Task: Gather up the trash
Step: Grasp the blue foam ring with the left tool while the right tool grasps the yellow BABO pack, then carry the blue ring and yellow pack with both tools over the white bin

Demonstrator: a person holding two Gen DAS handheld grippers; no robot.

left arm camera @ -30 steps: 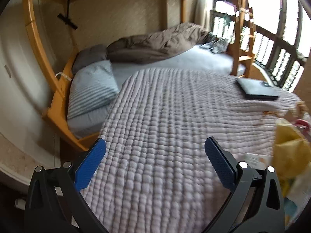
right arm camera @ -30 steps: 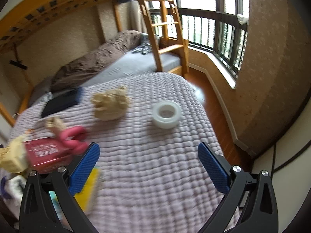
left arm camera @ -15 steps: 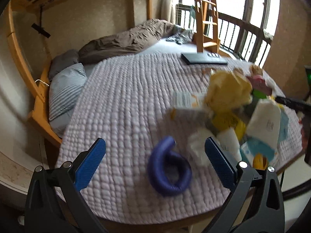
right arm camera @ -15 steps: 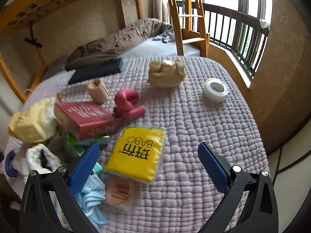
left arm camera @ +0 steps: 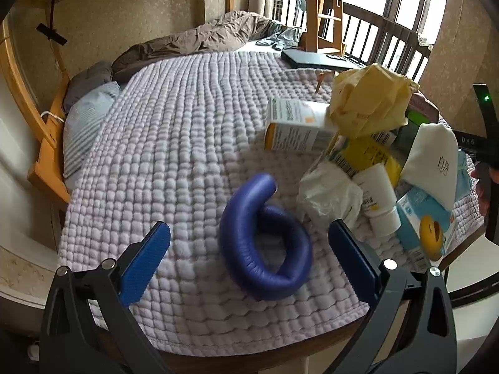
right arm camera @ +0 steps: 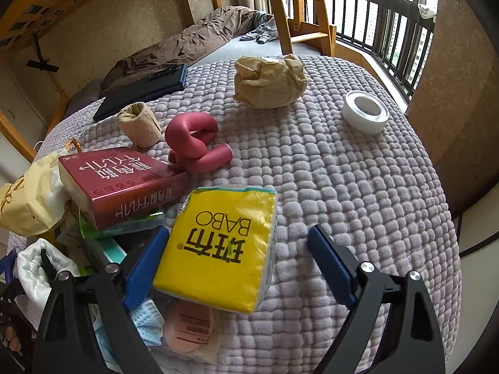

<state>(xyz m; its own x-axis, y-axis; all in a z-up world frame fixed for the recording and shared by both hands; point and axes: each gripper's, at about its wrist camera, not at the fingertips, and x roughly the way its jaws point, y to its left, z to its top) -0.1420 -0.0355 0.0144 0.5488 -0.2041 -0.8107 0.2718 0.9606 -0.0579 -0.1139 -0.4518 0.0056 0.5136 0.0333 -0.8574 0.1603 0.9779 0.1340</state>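
The left tool (left arm camera: 249, 257) is held with its blue pads spread wide and nothing clasped; a curled blue foam tube (left arm camera: 263, 243) is seen between them on the quilted surface (left arm camera: 174, 143). Just to its right, crumpled white paper (left arm camera: 327, 191) and crumpled yellow paper (left arm camera: 369, 99) are piled with cartons. The right tool (right arm camera: 238, 263) is likewise spread apart, a yellow tissue pack (right arm camera: 221, 249) lying between its pads. Beyond are found a red box (right arm camera: 121, 187), a twisted red foam tube (right arm camera: 195, 143), a brown paper ball (right arm camera: 269, 81) and a tape roll (right arm camera: 365, 115)
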